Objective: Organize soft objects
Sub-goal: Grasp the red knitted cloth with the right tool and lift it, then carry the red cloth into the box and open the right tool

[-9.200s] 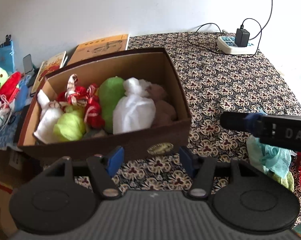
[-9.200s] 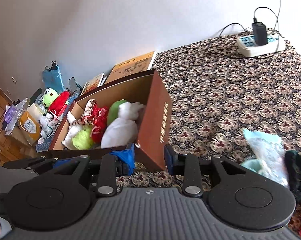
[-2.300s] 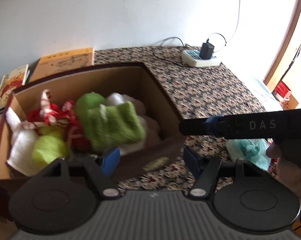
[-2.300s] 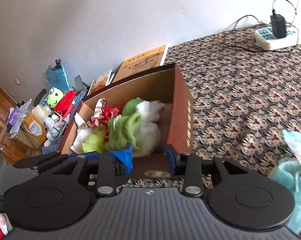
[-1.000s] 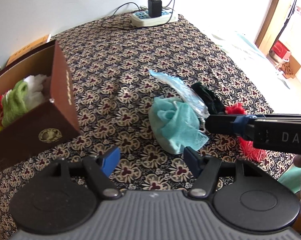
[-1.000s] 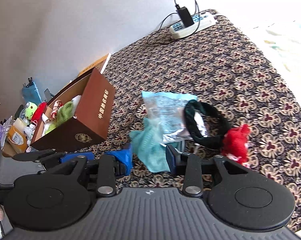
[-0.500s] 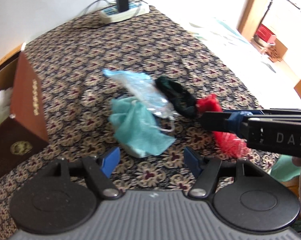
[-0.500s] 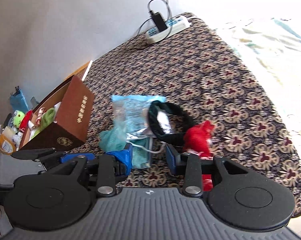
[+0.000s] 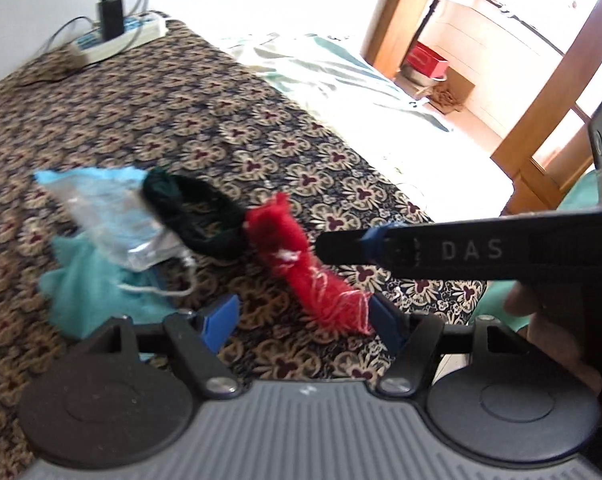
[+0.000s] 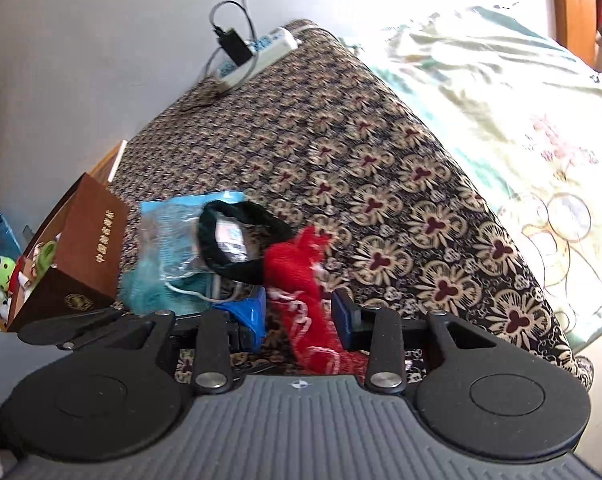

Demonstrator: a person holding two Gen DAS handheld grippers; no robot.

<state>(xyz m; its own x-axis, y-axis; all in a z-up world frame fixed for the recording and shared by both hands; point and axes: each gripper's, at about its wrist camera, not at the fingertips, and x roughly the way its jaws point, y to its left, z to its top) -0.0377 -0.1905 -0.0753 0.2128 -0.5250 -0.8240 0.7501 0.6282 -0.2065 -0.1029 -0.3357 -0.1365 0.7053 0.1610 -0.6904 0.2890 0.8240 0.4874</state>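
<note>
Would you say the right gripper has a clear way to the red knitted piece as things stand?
Probably yes: the right gripper is open with the red knitted piece lying between its fingers, nothing on top; only the black band touches its far end.

red yarn piece (image 10: 301, 280): lower end hidden | box (image 10: 97, 240): contents mostly hidden

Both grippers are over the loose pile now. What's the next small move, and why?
Probably lower the right gripper a little and close on the red knitted piece with white threads: it already lies between the open jaws, untouched, while the brown cardboard box waits beside the pile.
</note>
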